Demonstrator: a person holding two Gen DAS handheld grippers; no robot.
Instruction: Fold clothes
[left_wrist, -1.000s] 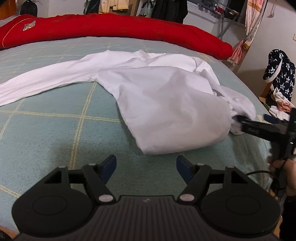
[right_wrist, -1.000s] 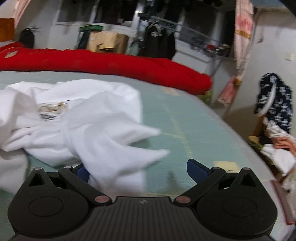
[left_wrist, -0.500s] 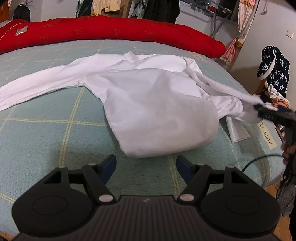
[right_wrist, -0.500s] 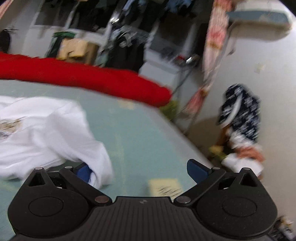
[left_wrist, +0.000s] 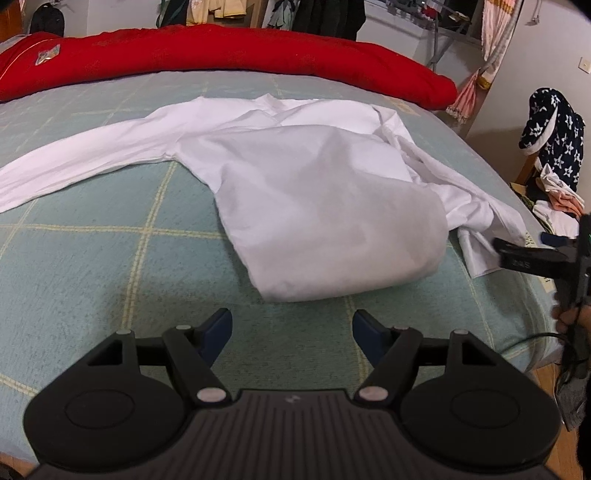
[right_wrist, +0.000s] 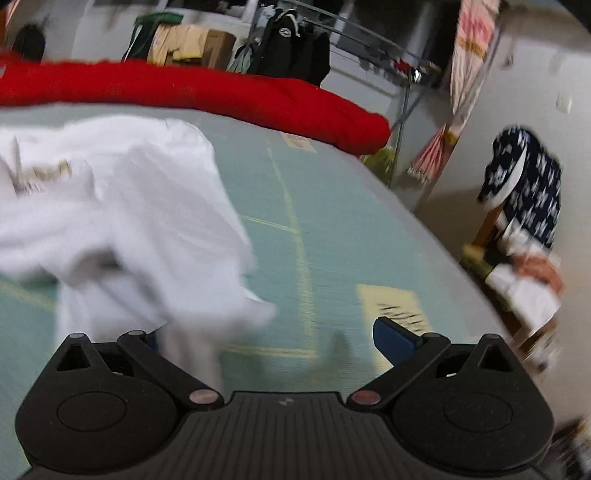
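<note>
A white long-sleeved shirt (left_wrist: 325, 206) lies across the green checked bedcover (left_wrist: 92, 258). Its left sleeve (left_wrist: 85, 162) is stretched out to the left, and its right sleeve (left_wrist: 476, 210) is crumpled toward the bed's right edge. My left gripper (left_wrist: 291, 332) is open and empty, hovering just short of the shirt's hem. My right gripper (left_wrist: 532, 251) is at the right edge by the sleeve's end. In the blurred right wrist view this gripper (right_wrist: 273, 336) is wide open. White cloth (right_wrist: 147, 206) hangs over its left finger and hides that fingertip.
A red duvet (left_wrist: 221, 51) runs along the far side of the bed. A chair with a dark star-patterned garment (left_wrist: 554, 129) and a clothes pile stands off the right side. A hand (left_wrist: 572, 317) and a cable (left_wrist: 532, 339) are at the right edge. A clothes rack stands behind.
The right gripper drew the sleeve out to the right and has dropped near the bed's right edge. The sleeve now lies lower on the cover. The left gripper has barely moved.
</note>
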